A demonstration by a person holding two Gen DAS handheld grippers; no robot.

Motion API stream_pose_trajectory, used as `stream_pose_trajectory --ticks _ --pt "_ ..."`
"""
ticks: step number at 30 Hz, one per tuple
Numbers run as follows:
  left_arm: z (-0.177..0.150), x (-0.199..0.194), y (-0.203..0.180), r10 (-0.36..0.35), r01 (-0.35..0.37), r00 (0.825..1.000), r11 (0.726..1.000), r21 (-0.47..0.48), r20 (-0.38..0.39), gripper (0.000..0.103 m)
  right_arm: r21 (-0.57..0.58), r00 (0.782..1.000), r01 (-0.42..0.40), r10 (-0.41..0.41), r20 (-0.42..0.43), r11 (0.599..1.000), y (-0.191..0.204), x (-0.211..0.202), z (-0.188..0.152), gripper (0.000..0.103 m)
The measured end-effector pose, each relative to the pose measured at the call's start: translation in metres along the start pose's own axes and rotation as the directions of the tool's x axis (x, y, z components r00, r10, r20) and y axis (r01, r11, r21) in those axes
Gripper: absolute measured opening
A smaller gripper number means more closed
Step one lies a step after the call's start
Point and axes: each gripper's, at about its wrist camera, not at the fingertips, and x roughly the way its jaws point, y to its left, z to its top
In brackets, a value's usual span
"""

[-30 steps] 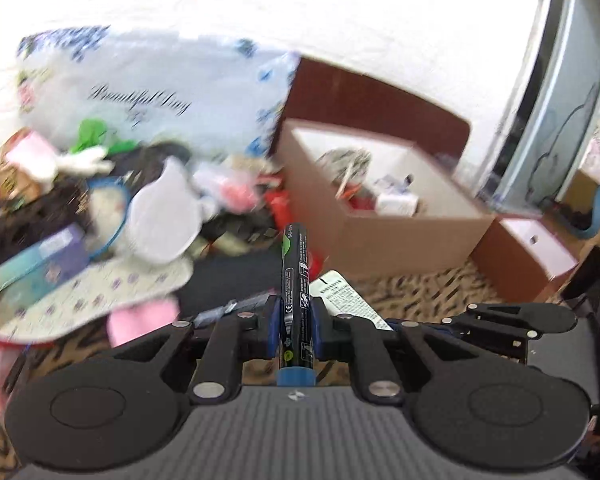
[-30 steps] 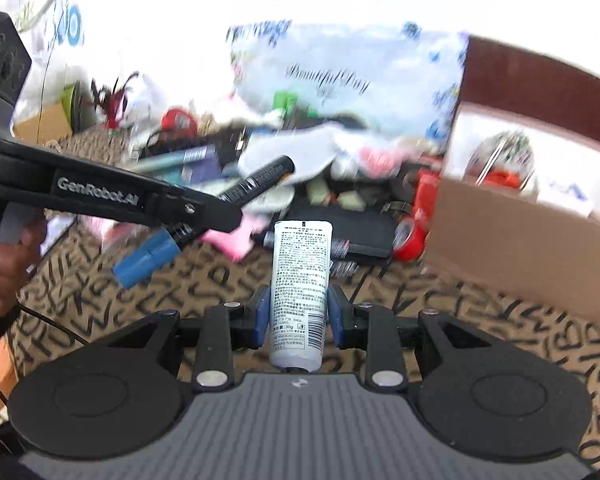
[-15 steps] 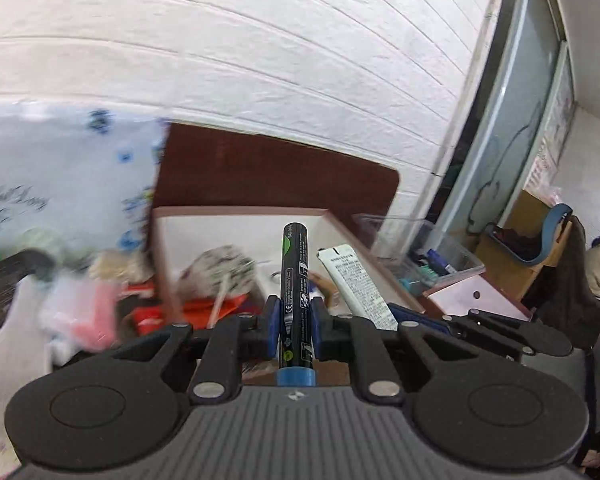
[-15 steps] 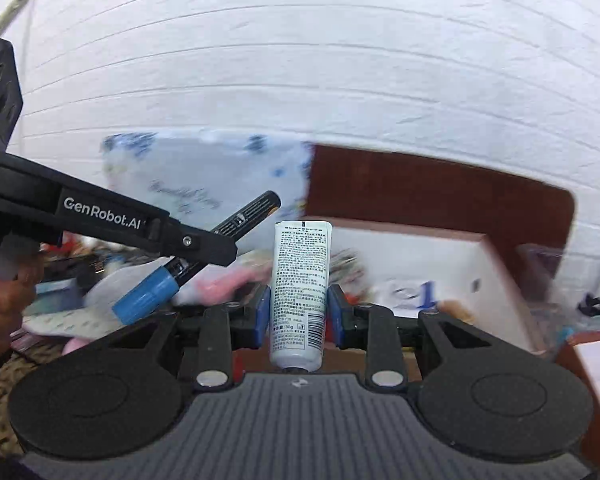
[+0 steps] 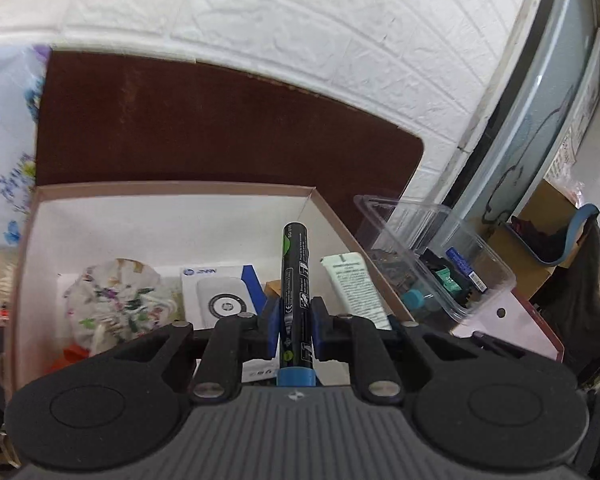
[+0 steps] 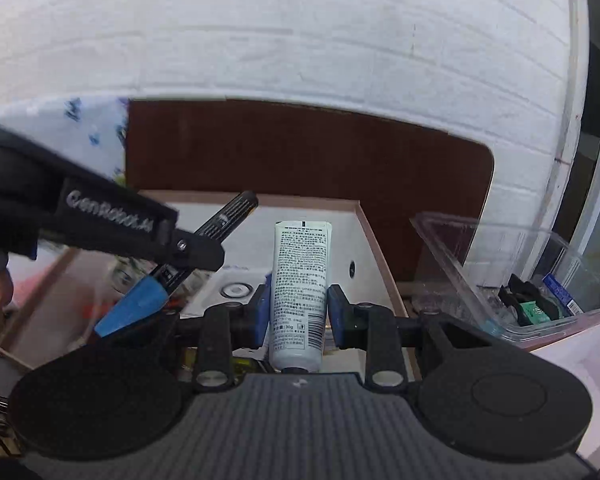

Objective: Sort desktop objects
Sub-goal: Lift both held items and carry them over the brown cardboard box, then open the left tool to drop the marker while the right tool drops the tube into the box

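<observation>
Half a second ago the big box was lower and farther off in both views; now both grippers have come closer and look down into it. In the left view the messy pile on the left has almost gone from sight, and the clear tub shows more fully.

The left gripper has its jaws clenched on a black marker with a blue cap at the near end. The marker points straight ahead, over the open box. The right gripper has its jaws clenched on a white tube, which stands up between the blue pads, also in front of the box.

Inside the box lie a flowery cloth bundle, a small white carton with a round picture on it, and something orange at the near left. The back half of the box floor is bare white, so there is room there. The box's right wall runs just beside the white tube in the left view.

To the right of the box, close beside it, sits a clear plastic tub with small blue, green and black things in it. It rests on a pink lid. Behind the box stands a dark brown board against a white brick wall.

In the right view the left gripper reaches in from the left, and its marker slants up over the box's near left part, close to the tube but not touching it.
</observation>
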Motion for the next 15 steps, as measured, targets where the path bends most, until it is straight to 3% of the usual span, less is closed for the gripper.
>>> stream_pose_trajectory --ticks 6,15 --pt "0.009 0.039 0.003 -0.013 0.012 0.999 0.999 -0.039 -0.040 0.015 -0.034 0.996 -0.003 0.000 -0.087 0.999 -0.005 0.048 0.002 0.029" --pt "0.015 0.069 0.010 -0.003 0.000 0.998 0.999 -0.049 -0.069 0.015 -0.089 0.990 0.016 -0.028 -0.135 0.996 -0.009 0.071 0.011 0.030"
